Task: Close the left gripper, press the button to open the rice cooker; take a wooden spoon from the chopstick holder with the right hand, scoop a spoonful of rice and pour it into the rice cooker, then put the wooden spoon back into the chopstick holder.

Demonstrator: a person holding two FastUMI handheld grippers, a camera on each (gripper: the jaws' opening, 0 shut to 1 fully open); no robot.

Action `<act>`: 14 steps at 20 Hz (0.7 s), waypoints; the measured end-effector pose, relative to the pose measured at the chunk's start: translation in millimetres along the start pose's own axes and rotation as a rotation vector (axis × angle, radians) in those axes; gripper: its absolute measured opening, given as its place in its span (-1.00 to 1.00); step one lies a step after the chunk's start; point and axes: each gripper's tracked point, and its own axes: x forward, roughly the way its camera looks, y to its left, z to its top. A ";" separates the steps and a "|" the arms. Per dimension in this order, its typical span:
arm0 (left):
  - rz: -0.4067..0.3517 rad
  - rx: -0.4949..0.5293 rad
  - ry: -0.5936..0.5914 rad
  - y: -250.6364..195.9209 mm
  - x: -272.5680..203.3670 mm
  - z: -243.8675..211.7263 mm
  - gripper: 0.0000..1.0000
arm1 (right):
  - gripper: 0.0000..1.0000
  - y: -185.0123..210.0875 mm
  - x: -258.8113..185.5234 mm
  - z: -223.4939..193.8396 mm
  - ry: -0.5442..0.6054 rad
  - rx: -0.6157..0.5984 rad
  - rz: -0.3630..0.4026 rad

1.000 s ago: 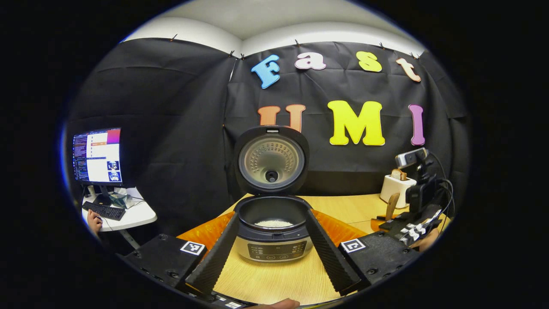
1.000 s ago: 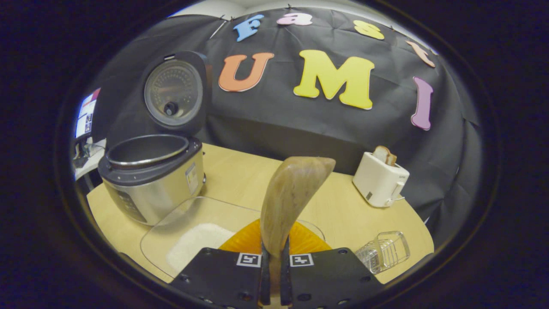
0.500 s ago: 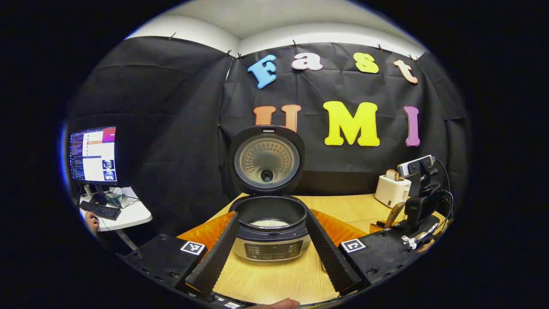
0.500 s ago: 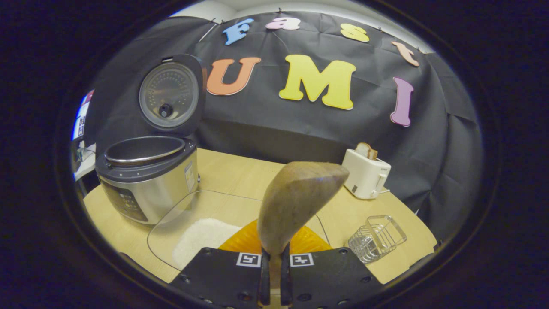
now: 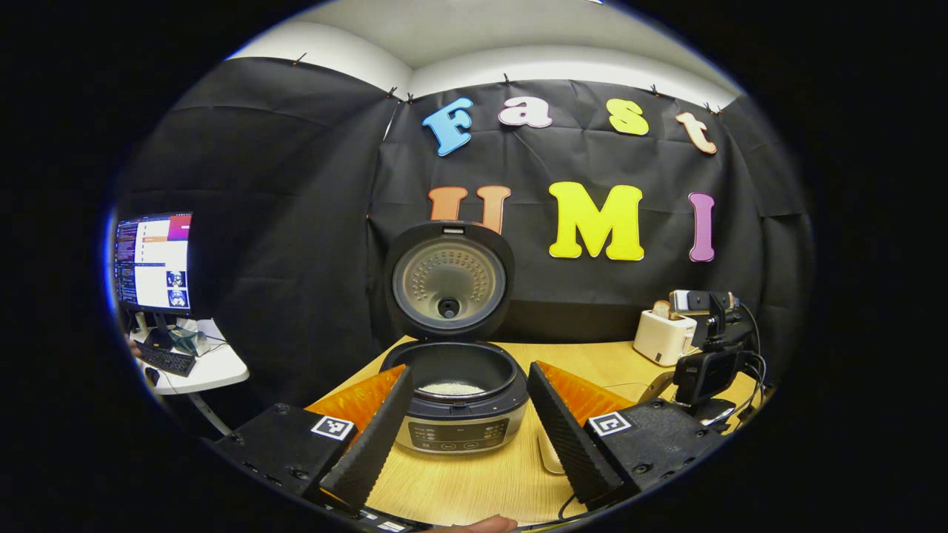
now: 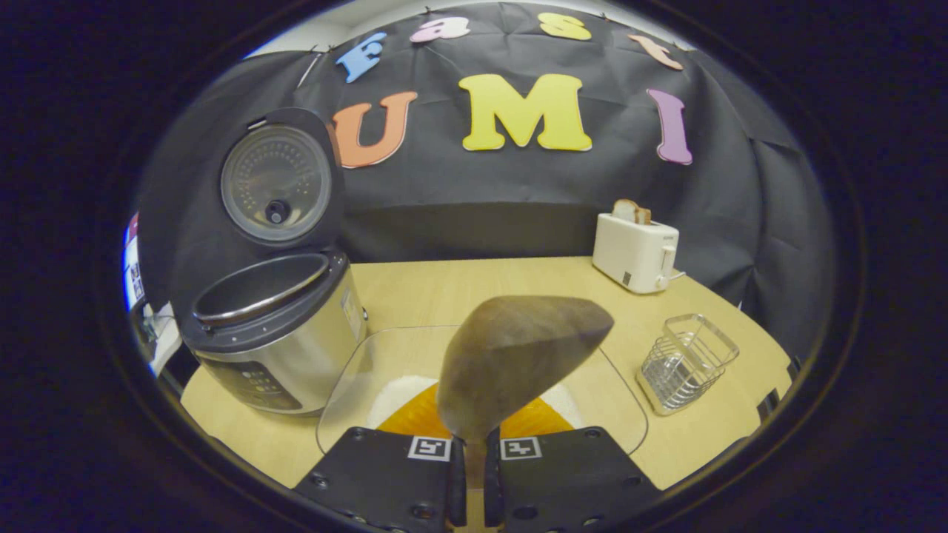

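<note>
Your silver, black-topped rice cooker [image 6: 275,348] stands at the left of the right gripper view with its round lid [image 6: 276,183] swung upright, so the opening step reads as done. In the left gripper view a small patch of white rice [image 5: 452,388] lies in the dark inner pot, at the centre of the frame. Whether that is the spoonful the task asks for, one moment cannot settle.

Your right gripper [image 6: 474,474] has its jaws pinched nearly together on the handle of the brown wooden spoon [image 6: 518,359], whose bowl rises at the lower centre of the frame, above the clear tray [image 6: 622,403] with its white heap of rice. The spoon's inside faces away, so you cannot tell whether it is loaded. The wire chopstick holder [image 6: 687,361] stands at the lower right on the pale wooden bench [image 6: 474,285].

Your left gripper [image 5: 466,433] holds its jaws wide apart and grips nothing, framing the cooker's front.

Judged from this, the scene fits either a spoon on its way to scoop or one bound back for the holder; returning it is certainly left.
</note>
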 end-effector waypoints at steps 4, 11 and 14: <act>-0.015 0.013 0.001 -1.3 2.1 -1.9 0.98 | -0.81 2.7 2.5 -0.2 0.015 0.125 0.032; -0.004 -0.004 0.018 3.8 7.2 -7.3 0.98 | -0.81 0.2 3.6 12.2 0.013 0.453 0.232; -0.014 0.008 0.023 -1.8 7.4 -8.4 0.98 | -0.81 3.6 10.3 6.1 0.085 0.478 0.247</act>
